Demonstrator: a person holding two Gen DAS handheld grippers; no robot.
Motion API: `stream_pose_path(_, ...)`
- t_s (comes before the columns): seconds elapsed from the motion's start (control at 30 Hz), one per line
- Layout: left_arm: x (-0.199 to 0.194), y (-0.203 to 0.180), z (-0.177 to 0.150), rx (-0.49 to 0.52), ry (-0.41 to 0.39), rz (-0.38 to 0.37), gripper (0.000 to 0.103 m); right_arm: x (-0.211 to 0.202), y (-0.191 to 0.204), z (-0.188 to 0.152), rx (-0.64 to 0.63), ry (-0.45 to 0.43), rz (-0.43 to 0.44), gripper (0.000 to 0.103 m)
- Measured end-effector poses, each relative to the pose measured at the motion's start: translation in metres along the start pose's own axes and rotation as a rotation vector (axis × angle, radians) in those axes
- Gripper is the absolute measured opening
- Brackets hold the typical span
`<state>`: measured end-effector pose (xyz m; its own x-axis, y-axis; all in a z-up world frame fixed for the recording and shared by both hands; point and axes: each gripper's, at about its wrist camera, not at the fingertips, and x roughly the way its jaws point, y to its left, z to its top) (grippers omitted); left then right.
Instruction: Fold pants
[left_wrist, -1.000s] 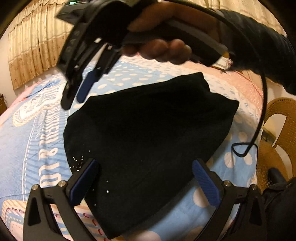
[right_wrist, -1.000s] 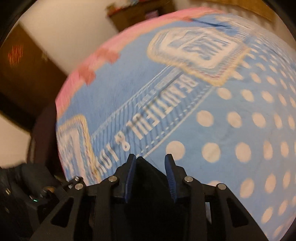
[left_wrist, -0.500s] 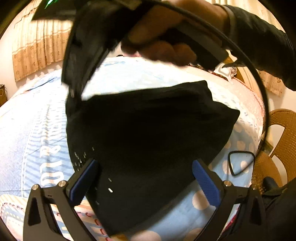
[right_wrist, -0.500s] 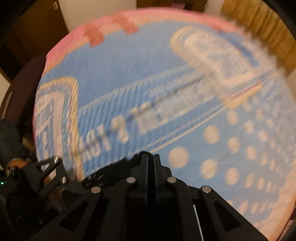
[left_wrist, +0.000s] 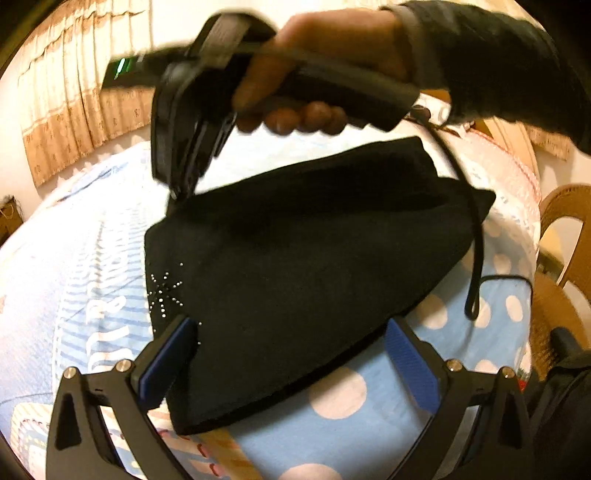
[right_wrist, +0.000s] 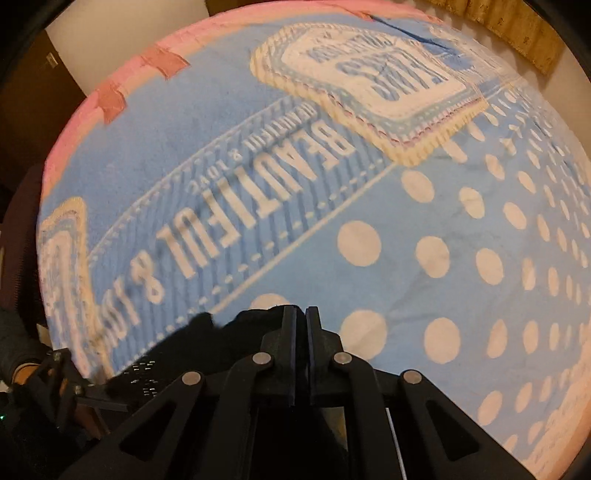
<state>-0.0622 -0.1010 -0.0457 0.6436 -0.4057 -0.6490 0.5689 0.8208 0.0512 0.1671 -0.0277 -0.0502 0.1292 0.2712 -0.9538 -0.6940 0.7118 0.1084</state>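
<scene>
The black pants (left_wrist: 314, 266) lie folded at frame centre on the blue dotted blanket (left_wrist: 369, 435). The right gripper (left_wrist: 181, 184), upper left of the left wrist view, is clenched on the fabric's far corner. The left gripper (left_wrist: 288, 354), at bottom, is released, fingers straddling the near edge.

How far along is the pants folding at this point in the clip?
Well along, it seems: the black pants already lie as a compact stack of layers on the blue dotted blanket. In hand: the right gripper is shut on a far corner of them. The left gripper is open over the near edge, gripping nothing. Likely left: laying that corner down, maybe one more fold.
</scene>
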Motion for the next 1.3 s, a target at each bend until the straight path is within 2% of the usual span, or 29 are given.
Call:
stream_pose_path(0.07, -0.002, 0.002, 0.001, -0.014, -0.001, -0.006, 0.103, -0.018, -0.003, 0.002, 0.029, -0.036, 0.027, 0.008)
stream_pose_path(0.17, -0.008, 0.011, 0.005, -0.068, -0.020, -0.030, 0.103, -0.052, -0.006, 0.004, 0.027, -0.117, -0.022, 0.009)
stream_pose_path(0.27, -0.012, 0.018, 0.006, -0.111, -0.041, -0.030, 0.103, -0.070, 0.004, 0.004, 0.002, -0.151, 0.022, 0.009)
stream_pose_path(0.37, -0.010, 0.021, 0.006, -0.115, -0.040, -0.013, 0.103, -0.056, 0.021, -0.001, -0.039, -0.089, 0.089, 0.009)
stream_pose_path(0.47, -0.010, 0.017, 0.005, -0.091, -0.042, -0.004, 0.103, -0.031, 0.034, -0.001, -0.075, 0.007, 0.119, 0.009)
stream_pose_path(0.7, 0.002, 0.016, 0.005, -0.065, -0.017, -0.001, 0.103, -0.017, 0.031, 0.004, -0.077, 0.121, 0.193, 0.009)
stream_pose_path(0.83, 0.000, 0.018, 0.006, -0.076, -0.028, 0.006, 0.103, -0.015, 0.039, 0.006, -0.123, 0.134, 0.118, 0.009)
stream_pose_path(0.9, -0.001, 0.020, 0.008, -0.081, -0.040, 0.010, 0.103, -0.011, 0.039, 0.006, -0.126, 0.143, 0.107, 0.010)
stream_pose_path(1.0, 0.000, 0.021, 0.007, -0.080, -0.034, 0.013, 0.103, -0.009, 0.038, 0.006, -0.134, 0.151, 0.094, 0.019)
stream_pose_path(1.03, 0.001, 0.021, 0.006, -0.077, -0.029, 0.015, 0.103, -0.009, 0.037, 0.006, -0.126, 0.155, 0.103, 0.022)
stream_pose_path(1.07, 0.002, 0.021, 0.006, -0.074, -0.025, 0.017, 0.103, -0.009, 0.036, 0.005, -0.115, 0.164, 0.125, 0.029)
stream_pose_path(1.13, 0.003, 0.022, 0.006, -0.073, -0.023, 0.014, 0.103, -0.006, 0.037, 0.004, -0.105, 0.176, 0.171, 0.034)
stream_pose_path(1.23, 0.008, 0.023, 0.005, -0.073, -0.012, 0.009, 0.103, -0.004, 0.042, 0.002, -0.125, 0.179, 0.160, 0.034)
stream_pose_path(1.3, 0.011, 0.023, 0.005, -0.072, -0.004, 0.006, 0.103, -0.001, 0.042, 0.003, -0.099, 0.170, 0.165, 0.028)
